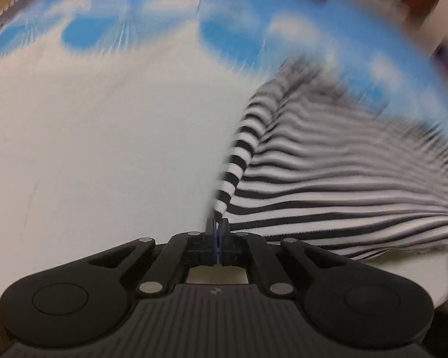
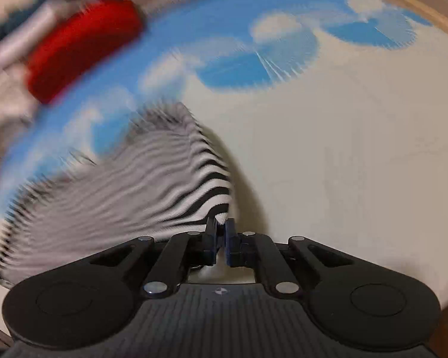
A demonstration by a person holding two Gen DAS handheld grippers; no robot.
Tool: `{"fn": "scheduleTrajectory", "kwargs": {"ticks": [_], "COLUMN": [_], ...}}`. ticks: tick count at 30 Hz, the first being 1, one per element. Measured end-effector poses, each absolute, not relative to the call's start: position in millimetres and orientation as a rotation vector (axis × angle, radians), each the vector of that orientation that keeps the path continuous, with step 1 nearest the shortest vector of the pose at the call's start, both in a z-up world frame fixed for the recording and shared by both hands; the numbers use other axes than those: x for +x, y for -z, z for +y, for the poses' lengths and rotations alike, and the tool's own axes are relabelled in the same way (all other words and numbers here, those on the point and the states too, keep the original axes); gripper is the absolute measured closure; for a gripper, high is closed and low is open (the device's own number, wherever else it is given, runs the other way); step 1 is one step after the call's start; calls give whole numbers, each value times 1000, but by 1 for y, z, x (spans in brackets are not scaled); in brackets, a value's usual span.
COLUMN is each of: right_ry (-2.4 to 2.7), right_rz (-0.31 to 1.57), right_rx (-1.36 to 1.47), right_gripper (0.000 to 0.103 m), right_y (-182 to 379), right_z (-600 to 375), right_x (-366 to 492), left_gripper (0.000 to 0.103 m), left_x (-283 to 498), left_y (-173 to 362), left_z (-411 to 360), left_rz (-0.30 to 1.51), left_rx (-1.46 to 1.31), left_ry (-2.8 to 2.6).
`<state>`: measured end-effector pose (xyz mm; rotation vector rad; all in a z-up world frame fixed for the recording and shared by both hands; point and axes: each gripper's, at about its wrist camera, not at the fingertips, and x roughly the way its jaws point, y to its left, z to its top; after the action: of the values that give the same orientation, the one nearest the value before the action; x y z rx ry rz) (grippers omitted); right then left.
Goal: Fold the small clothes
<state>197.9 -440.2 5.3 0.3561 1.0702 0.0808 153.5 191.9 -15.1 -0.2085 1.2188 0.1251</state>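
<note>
One striped garment (image 1: 328, 179) is pinched at its edge by the closed left gripper (image 1: 217, 229) and, at one o'clock, by the closed right gripper (image 2: 221, 229), above the sheet (image 1: 104, 149). A fold appears underway; next, laying flat. One red item (image 2: 83, 47) lies at ten o'clock.

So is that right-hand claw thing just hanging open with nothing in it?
No, the right gripper has its jaws closed on an edge of the black-and-white striped garment, which trails away from it over the cloud-print cloth.
</note>
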Motion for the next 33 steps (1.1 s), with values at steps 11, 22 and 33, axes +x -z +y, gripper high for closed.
{"fn": "scheduleTrajectory", "kwargs": {"ticks": [11, 22, 33], "right_ry": [-20, -134, -150], "right_rz": [994, 1193, 1171], "right_rx": [145, 72, 26], "right_gripper": [74, 61, 57], "right_y": [-18, 12, 2], "right_z": [-410, -383, -391], "right_x": [203, 216, 210], "left_gripper": [91, 55, 55], "left_x": [152, 179, 169], "left_y": [-12, 31, 9], "left_z": [169, 109, 125], "left_rz": [1077, 1272, 1149], "left_rx": [-258, -88, -127], "left_ry": [-10, 69, -8]}}
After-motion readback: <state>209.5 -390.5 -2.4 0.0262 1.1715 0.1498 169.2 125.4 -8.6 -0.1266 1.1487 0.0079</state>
